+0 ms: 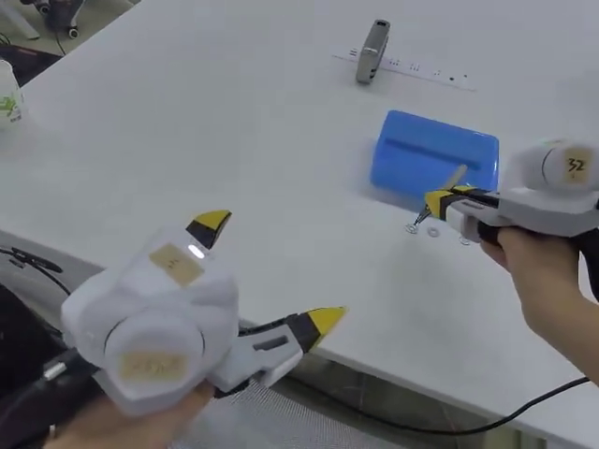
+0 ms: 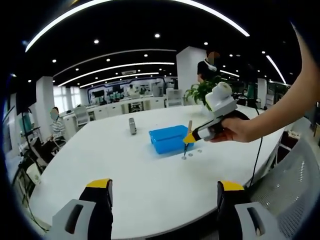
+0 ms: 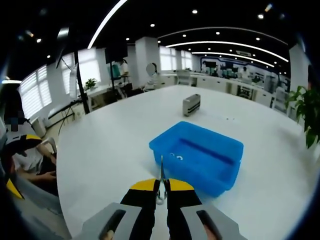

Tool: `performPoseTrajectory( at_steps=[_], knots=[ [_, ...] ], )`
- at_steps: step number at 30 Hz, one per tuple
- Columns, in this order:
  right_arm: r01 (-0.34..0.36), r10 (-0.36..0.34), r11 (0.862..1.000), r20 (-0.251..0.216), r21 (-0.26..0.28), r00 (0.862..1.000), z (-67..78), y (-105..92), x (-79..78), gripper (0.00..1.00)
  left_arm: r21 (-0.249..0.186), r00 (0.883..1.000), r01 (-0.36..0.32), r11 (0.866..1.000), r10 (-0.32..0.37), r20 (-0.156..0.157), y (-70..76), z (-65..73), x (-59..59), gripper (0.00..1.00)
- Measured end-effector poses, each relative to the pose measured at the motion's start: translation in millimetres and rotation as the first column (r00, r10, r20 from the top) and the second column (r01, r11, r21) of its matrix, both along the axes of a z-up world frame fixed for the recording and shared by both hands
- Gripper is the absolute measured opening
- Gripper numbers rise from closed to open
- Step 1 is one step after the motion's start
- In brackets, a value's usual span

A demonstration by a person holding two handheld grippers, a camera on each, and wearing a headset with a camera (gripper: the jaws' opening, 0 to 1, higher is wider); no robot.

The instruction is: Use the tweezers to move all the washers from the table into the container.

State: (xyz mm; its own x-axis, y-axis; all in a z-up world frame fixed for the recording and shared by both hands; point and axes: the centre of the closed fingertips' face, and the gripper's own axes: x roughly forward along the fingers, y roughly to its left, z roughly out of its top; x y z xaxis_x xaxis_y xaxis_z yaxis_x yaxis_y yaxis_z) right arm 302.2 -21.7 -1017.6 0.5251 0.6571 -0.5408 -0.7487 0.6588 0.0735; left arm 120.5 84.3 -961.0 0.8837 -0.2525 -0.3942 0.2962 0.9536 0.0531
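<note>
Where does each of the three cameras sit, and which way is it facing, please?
Head view: on the headset, looking down at the table; the left gripper, right gripper and a hand show.
Left gripper view: on the left gripper, facing across the table toward the blue container; own jaws apart.
Right gripper view: on the right gripper, looking down past the tweezers into the container; own jaws closed.
All share the container.

Container (image 1: 435, 154) blue; table (image 1: 234, 140) white; right tongs (image 3: 163, 184) yellow-tipped, black; washers (image 1: 432, 231) seemingly silvery.
</note>
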Motion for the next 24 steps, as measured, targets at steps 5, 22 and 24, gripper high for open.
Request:
performPoseTrajectory(
  at_steps=[5,22,24],
  knots=[
    [0.002,-0.002,1.000,-0.006,0.001,1.000,-4.7,1.4,1.6,0.03,-0.010,1.000,-0.018,1.000,0.019,0.019,0.3,4.9,-5.7,0.81],
    [-0.042,0.044,0.998,0.027,-0.040,0.999,-3.8,2.7,-1.5,0.02,0.056,1.000,-0.004,0.998,0.004,-0.011,-1.5,-6.5,-12.7,0.80],
    [-0.041,0.041,0.999,0.016,-0.030,0.999,-3.8,2.6,-0.9,0.02,0.057,1.000,-0.010,0.998,0.010,-0.009,-0.3,-6.6,-13.2,0.79]
  ],
)
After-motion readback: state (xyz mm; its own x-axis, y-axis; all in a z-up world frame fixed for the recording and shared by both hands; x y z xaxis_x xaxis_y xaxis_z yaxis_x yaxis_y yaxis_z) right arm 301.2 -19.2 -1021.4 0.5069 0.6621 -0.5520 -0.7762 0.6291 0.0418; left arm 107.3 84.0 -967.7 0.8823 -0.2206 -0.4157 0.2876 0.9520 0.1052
